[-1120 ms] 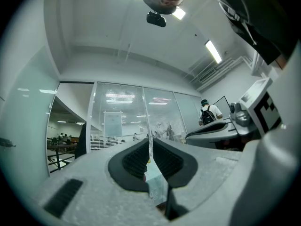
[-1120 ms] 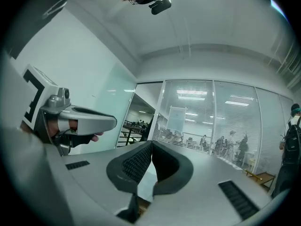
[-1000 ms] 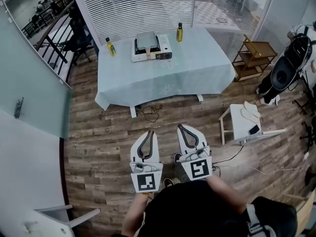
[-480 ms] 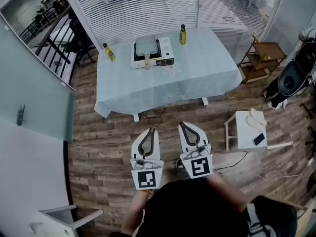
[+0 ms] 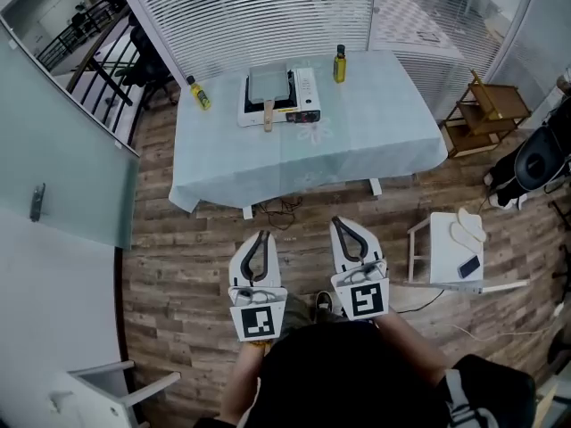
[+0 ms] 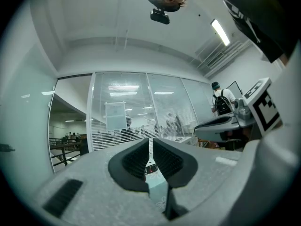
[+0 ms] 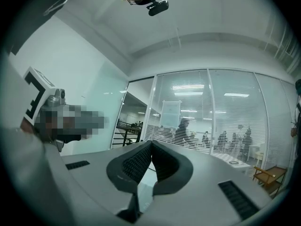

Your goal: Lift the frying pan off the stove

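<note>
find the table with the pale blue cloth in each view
head view: table with the pale blue cloth, upper centre.
left gripper view: cloth sliver low centre, through the left gripper slit.
right gripper view: pale sliver in the right gripper slit, probably the cloth.
shared landmark: white slatted blinds behind the table.

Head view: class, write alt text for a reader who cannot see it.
A person holds the left gripper and right gripper, both shut and empty, over a wooden floor, short of a table in a blue cloth. On it a frying pan sits on a stove, one yellow bottle at its left, a second bottle at its right.
</note>
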Demonstrator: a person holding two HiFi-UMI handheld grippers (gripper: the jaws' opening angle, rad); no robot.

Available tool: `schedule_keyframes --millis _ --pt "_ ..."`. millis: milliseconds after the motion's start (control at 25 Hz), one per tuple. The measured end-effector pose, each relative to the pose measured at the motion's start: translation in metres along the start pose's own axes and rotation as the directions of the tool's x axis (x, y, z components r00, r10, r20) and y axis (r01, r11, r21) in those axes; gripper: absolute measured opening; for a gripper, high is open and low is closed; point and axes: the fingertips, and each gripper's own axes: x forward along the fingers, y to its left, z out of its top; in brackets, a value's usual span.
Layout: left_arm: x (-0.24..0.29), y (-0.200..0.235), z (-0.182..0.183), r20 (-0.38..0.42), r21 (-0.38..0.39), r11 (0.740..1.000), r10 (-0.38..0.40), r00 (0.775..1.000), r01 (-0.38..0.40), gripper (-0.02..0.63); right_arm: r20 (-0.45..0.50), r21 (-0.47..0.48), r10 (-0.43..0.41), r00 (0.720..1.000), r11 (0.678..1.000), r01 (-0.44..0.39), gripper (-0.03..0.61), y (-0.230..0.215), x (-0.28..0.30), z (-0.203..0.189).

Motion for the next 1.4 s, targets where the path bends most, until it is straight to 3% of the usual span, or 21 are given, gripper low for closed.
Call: schedule_keyframes --millis 280,680,960,1400 --pt "0.036 0.015 -0.024 -0.030 -0.023 1.000 -0.011 0.999 0.010 0.034 -0.002 -0.035 -0.030 1.000 0.999 0.030 0.003 -0.022 0.039 -0.010" --pt "0.116 0.066 -0.037 -0.013 -0.030 0.996 -0.079 0.997 0.078 0.034 -0.049 -0.059 -0.106 0.993 0.993 0.103 0.003 -0.053 0.122 -0.020" --pt "0.157 0.114 -0.049 -0.006 -0.026 0.995 -0.101 0.995 0.101 0.034 -0.048 -0.089 -0.127 0.991 0.988 0.122 0.003 -0.056 0.181 -0.014" --pt "0.189 0.167 -0.083 -0.041 -0.097 0.986 -0.143 0.989 0.139 0.034 -0.074 -0.124 -0.172 0.982 0.979 0.162 0.003 -0.052 0.252 -0.018"
